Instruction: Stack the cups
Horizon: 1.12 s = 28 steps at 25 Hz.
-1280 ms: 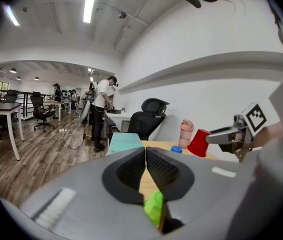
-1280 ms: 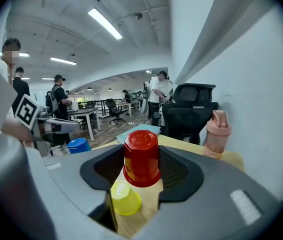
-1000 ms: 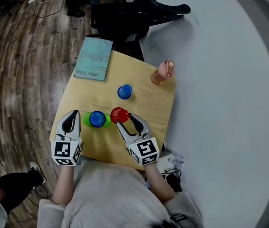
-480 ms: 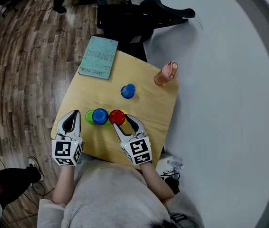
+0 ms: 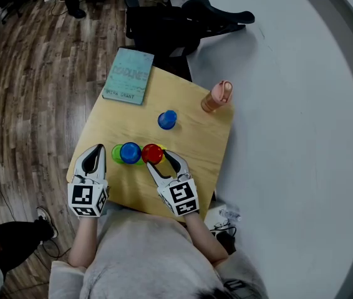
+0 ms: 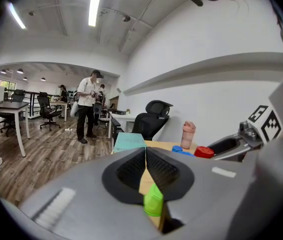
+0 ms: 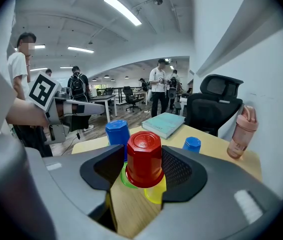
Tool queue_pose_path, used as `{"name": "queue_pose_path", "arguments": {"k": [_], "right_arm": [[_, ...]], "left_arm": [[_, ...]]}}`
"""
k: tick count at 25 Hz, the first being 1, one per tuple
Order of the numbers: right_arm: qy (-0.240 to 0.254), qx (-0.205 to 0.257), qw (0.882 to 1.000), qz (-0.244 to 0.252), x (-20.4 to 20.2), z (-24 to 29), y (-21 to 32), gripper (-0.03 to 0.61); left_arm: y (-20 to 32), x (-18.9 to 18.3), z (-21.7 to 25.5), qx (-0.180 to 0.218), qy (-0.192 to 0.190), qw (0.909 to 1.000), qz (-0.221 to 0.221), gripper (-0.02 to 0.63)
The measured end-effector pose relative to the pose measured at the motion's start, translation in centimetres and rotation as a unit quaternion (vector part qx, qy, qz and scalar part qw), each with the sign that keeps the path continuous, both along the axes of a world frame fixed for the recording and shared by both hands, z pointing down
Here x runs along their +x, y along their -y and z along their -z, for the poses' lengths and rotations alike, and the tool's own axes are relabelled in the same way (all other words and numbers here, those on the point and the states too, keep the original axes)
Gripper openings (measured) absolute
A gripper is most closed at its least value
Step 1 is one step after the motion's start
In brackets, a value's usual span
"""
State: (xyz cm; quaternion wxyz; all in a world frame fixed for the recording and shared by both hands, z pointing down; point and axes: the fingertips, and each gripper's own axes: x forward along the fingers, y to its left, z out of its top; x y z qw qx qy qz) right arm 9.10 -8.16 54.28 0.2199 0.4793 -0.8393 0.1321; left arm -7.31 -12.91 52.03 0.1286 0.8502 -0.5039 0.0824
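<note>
Wood-plank floor [image 5: 33, 73], white wall [image 6: 191, 39], black office chair [image 5: 179, 20], ceiling strip lights [image 6: 96, 4].

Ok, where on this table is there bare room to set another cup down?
Bare tabletop lies between the book and the blue-on-green stack, left of the lone blue cup, and between the bottle and the right gripper. The near edge is crowded: left gripper, that stack and the held red cup.

The right gripper [image 5: 156, 159] has brought the red cup [image 5: 152, 153] leftward. It now sits close beside the blue cup [image 5: 130, 152], with a yellow cup [image 7: 155, 191] showing beneath it.
</note>
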Motion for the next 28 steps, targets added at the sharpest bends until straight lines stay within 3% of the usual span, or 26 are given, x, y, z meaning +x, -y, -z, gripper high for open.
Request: {"name": "queue_pose_path", "arguments": {"k": [4, 9, 14, 20, 26, 28], "right_arm": [[0.034, 0.014, 0.999, -0.003, 0.3, 1.5, 0.1, 0.213], [0.106, 0.037, 0.992, -0.052, 3.7, 5.1, 1.8, 0.213], [0.089, 0.048, 0.991, -0.084, 8.6, 6.1, 5.4, 0.213], [0.068, -0.016, 0.994, -0.085, 11.0, 1.6, 9.2, 0.215], [0.044, -0.077, 0.993, -0.073, 10.5, -4.5, 10.9, 0.220], [0.043, -0.089, 0.992, -0.074, 10.3, -6.2, 11.7, 0.248]], "left_arm": [[0.1, 0.2, 0.0, 0.002, -0.001, 1.0000, -0.002, 0.060], [0.3, 0.6, 0.3, 0.006, -0.001, 1.0000, -0.001, 0.060], [0.1, 0.7, 0.5, 0.007, -0.001, 1.0000, 0.003, 0.060], [-0.6, 0.4, 0.5, 0.007, 0.004, 0.9998, 0.018, 0.060], [-1.9, -0.4, 0.1, 0.000, 0.016, 0.9989, 0.044, 0.060], [-2.5, -0.9, 0.0, -0.003, 0.022, 0.9982, 0.057, 0.060]]}}
